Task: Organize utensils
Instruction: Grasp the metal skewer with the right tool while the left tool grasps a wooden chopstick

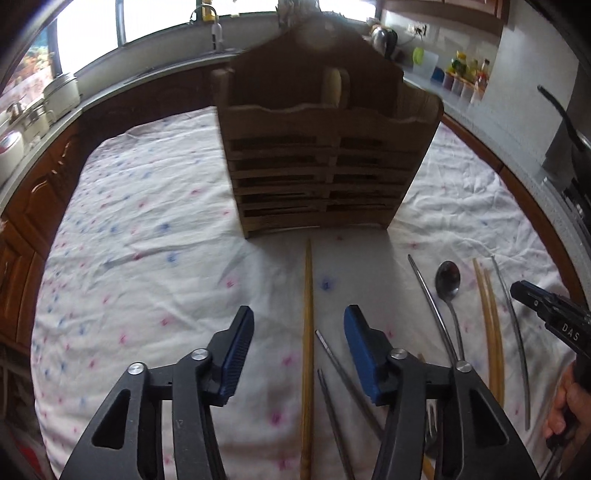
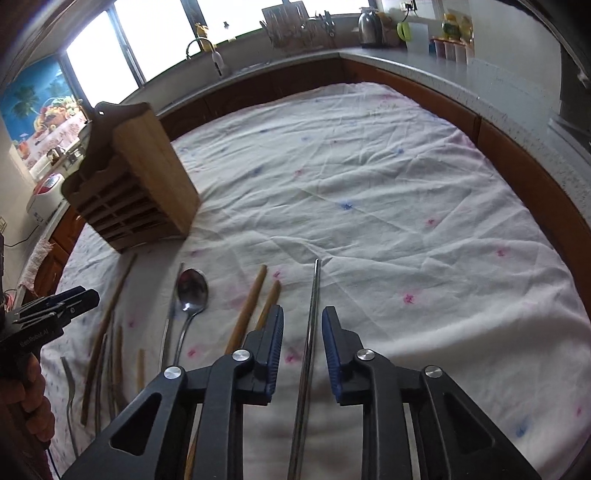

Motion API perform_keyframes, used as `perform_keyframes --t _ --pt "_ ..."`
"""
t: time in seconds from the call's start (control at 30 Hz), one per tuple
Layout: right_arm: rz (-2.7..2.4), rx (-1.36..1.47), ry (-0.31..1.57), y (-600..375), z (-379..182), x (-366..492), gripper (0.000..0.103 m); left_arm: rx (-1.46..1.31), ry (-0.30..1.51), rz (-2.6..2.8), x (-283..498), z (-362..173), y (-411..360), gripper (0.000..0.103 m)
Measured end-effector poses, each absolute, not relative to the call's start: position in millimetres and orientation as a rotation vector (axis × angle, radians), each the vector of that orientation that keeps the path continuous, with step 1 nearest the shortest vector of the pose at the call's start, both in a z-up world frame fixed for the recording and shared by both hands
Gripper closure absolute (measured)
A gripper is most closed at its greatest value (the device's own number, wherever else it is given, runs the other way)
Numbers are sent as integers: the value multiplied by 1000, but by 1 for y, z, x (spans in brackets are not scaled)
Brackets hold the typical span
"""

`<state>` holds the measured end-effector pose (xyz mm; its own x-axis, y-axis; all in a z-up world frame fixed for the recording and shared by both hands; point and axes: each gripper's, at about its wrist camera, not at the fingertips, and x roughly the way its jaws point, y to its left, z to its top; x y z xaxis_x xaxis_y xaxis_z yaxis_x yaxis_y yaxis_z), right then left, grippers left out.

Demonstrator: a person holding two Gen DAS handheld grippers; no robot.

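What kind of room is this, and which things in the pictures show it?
Most likely a home kitchen. A counter runs around the room with a sink faucet under the window, a metal kettle stands near condiment bottles, and pots sit on the counter.

We see a slatted wooden utensil holder (image 1: 325,173) standing upright on the cloth, its two front compartments open at the top. Before it lie the utensils, roughly parallel: a long wooden chopstick (image 1: 307,332), dark metal chopsticks (image 1: 334,365), a steel spoon (image 1: 447,280) bowl up, a pair of bamboo chopsticks (image 1: 489,314), and a lone metal chopstick (image 2: 310,332).
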<state>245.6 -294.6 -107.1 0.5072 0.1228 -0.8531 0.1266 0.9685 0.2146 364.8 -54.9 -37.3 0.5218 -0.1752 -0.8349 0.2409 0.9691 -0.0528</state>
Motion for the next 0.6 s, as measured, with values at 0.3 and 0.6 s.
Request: perform_keyframes --t 0.3,0.6 --pt "-16 231 1072 -293 -117 264 94 112 1058 -238 403 -69 -69 73" --pt "-21 91 1064 -279 -119 268 96 180 1052 -256 417 -81 -90 98"
